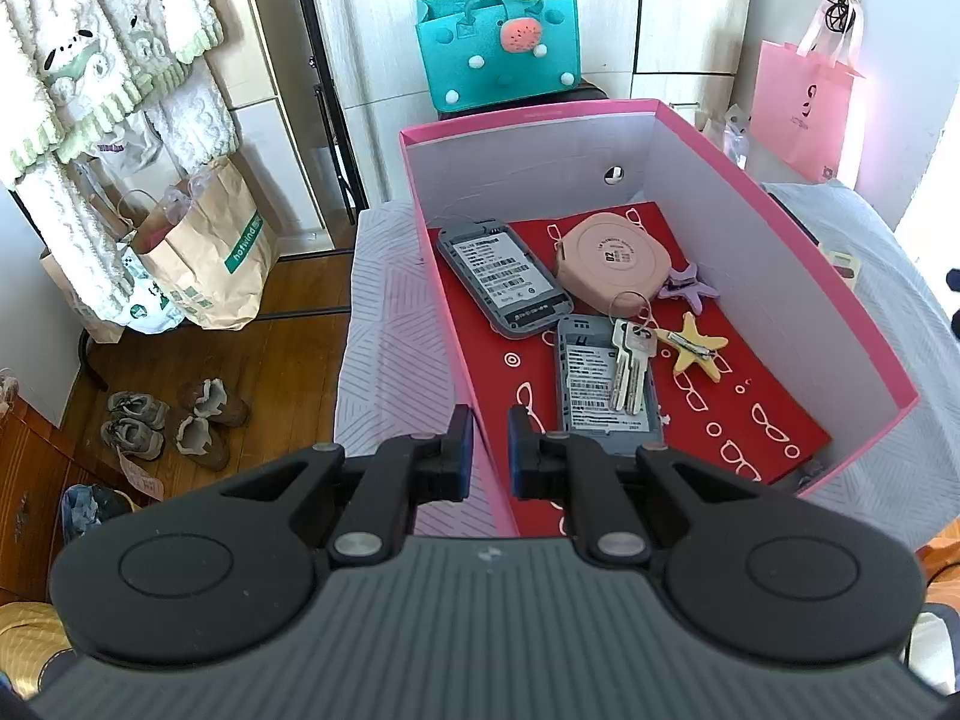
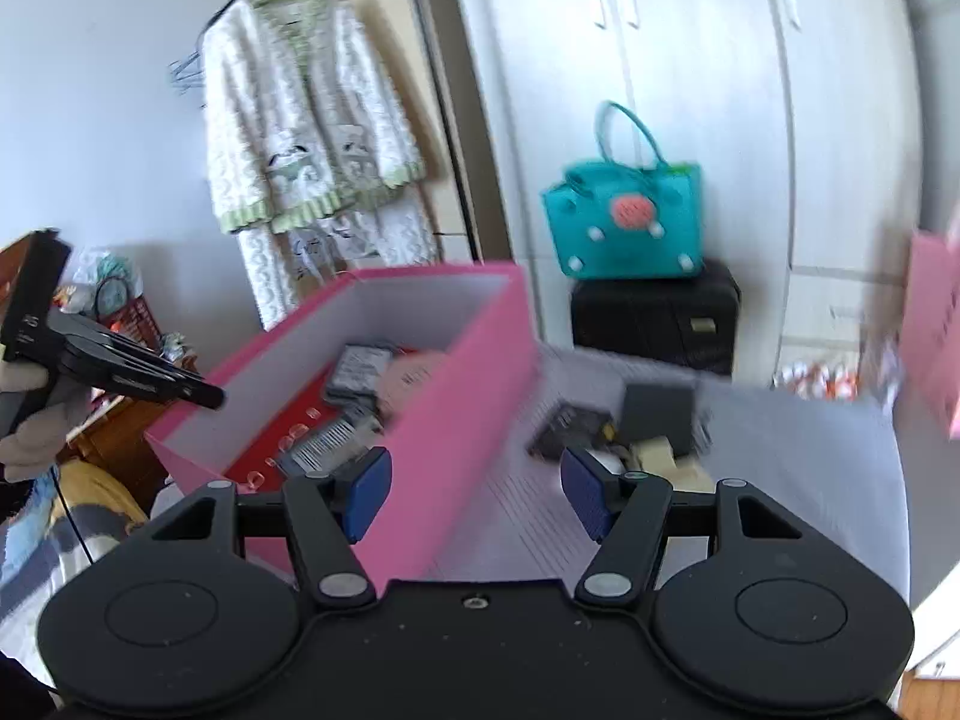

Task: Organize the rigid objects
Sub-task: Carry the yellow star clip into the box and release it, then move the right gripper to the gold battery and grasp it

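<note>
Left gripper fingers nearly shut over pink box wall (holding nothing); right gripper fingers wide, empty.

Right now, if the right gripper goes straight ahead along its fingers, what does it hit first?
Probably the bedcover, short of the blurred pile of small items. The right gripper is open and empty, pink box just left. Depth unclear.

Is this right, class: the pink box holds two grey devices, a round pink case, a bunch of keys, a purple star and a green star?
One detail is wrong. In the left wrist view the pink box holds a purple star and a yellow star, not a green one. Everything else stands.
</note>
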`<state>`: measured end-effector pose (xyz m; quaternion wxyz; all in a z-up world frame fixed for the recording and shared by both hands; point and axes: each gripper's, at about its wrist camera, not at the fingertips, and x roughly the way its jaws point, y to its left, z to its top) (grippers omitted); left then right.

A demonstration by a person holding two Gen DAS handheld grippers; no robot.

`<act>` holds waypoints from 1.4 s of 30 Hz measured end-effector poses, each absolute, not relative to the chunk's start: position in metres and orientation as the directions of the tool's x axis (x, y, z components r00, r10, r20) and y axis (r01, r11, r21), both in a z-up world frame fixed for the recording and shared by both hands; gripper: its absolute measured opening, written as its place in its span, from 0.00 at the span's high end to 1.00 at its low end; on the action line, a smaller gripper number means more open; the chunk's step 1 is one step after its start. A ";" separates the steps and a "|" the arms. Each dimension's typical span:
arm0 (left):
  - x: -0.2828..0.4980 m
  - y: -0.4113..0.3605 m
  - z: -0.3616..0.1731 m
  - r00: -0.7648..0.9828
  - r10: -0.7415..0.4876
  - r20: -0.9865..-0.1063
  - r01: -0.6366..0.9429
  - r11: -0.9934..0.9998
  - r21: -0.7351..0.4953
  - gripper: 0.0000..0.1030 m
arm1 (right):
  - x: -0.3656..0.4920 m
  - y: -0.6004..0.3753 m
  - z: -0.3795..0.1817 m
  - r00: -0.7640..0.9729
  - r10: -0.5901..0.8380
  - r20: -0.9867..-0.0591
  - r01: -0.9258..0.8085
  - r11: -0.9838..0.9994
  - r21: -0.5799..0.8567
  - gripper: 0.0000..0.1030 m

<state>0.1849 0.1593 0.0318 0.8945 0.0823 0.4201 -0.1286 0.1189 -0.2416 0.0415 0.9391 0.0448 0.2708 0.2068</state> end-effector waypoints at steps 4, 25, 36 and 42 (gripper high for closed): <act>0.185 0.160 0.032 0.616 -0.157 -0.772 0.299 0.953 0.044 0.90 | 0.123 -0.250 0.010 0.782 0.353 -0.514 -0.309 0.935 0.171 0.34; 0.185 0.155 0.030 0.617 -0.137 -0.775 0.298 0.952 0.069 0.90 | 0.167 -0.259 -0.054 0.804 0.168 -0.570 -0.143 0.986 0.089 0.70; 0.185 0.154 0.029 0.619 -0.143 -0.772 0.300 0.952 0.064 0.90 | 0.150 -0.239 -0.045 0.807 0.107 -0.581 -0.158 0.987 -0.039 0.89; 0.187 0.157 0.030 0.614 -0.161 -0.772 0.299 0.953 0.039 0.90 | 0.138 -0.238 -0.030 0.819 0.126 -0.560 -0.147 0.989 0.007 0.89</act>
